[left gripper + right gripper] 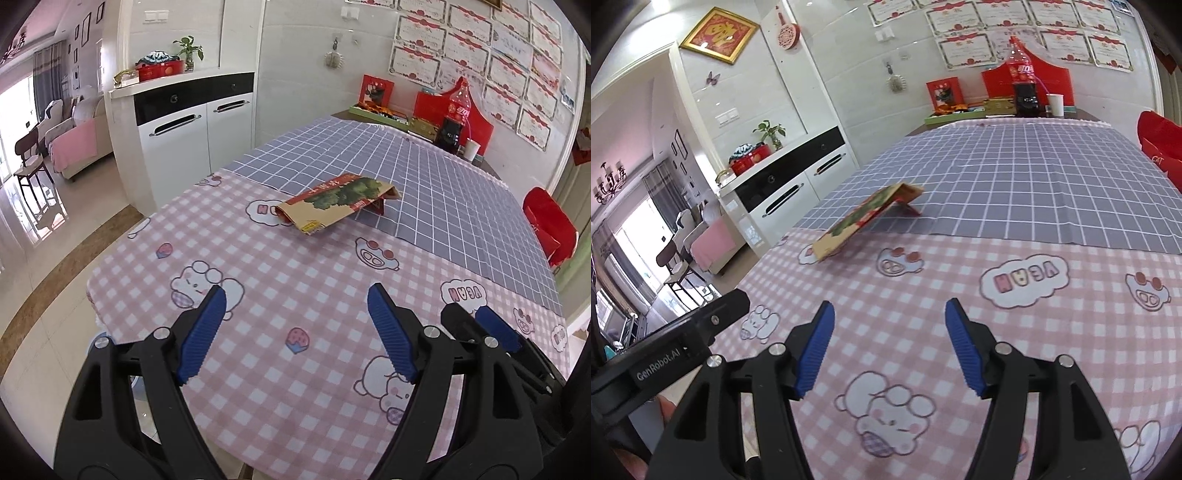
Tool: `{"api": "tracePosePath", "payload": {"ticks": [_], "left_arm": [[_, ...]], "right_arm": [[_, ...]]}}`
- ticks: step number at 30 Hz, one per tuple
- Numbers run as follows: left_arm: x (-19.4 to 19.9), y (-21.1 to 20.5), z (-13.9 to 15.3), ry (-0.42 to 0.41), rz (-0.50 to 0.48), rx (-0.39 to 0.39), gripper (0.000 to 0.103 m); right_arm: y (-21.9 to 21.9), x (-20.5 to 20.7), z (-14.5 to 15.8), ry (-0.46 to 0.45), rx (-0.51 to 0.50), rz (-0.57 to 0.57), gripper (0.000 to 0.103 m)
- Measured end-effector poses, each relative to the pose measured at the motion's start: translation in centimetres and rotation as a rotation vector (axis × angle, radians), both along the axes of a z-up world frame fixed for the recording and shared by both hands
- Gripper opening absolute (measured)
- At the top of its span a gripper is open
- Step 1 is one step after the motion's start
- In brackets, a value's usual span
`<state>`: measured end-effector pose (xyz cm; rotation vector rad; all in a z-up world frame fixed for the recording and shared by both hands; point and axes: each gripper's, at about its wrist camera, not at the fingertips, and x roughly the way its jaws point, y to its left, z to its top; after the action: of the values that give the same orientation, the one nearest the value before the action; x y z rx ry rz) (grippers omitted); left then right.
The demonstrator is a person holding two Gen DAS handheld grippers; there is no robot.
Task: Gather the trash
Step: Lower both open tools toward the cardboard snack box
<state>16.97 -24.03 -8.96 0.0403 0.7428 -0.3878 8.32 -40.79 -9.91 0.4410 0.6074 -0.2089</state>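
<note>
A flattened paper bag (338, 202) printed with a green tree and red edges lay on the desk (258, 295), straddling the seam where the pink checked cloth (280, 280) met the grey-blue grid cloth (424, 173). One end rested on the pink cloth while the far end was propped up off the grey cloth, so the bag (866, 218) sat tilted. The left tool (297, 332) hovered over the near pink part of the desk, well short of the bag, its blue-padded jaws spread wide and holding nothing. The right tool (889, 349) hung just beside it, likewise spread wide with nothing between its jaws. At the far end of the desk stood a cola bottle (457, 110), a white cup (472, 148) and a red box (376, 90). A white cabinet (192, 136) stood left of the desk, and certificates (480, 48) covered the wall behind.
</note>
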Motion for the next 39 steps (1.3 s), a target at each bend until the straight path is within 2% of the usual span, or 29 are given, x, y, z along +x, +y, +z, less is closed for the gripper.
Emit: {"api": "tracePosePath", "payload": {"ticks": [12, 18, 23, 26, 32, 39], "left_arm": [[1.1, -1.8, -0.4, 0.010, 0.001, 0.013, 0.079], [2.2, -2.0, -0.8, 0.008, 0.020, 0.010, 0.079], [3.4, -2.3, -1.7, -0.002, 0.024, 0.048, 0.079], [4.4, -2.4, -2.3, 0.019, 0.028, 0.055, 0.079], [6.1, -2.1, -3.3, 0.054, 0.045, 0.028, 0.079], [9.3, -1.1, -4.9, 0.158, 0.106, -0.113, 0.079]], "right_arm": [[-2.3, 1.0, 0.2, 0.021, -0.028, -0.011, 0.062], [-2.9, 2.5, 0.6, 0.046, -0.077, -0.001, 0.062], [-3.2, 4.3, 0.6, 0.065, -0.112, 0.011, 0.062], [-3.5, 5.3, 0.4, 0.069, -0.096, 0.022, 0.062], [-4.0, 7.8, -0.2, 0.063, -0.033, 0.037, 0.062], [-4.0, 10.6, -0.9, 0.040, 0.040, 0.049, 0.062]]}}
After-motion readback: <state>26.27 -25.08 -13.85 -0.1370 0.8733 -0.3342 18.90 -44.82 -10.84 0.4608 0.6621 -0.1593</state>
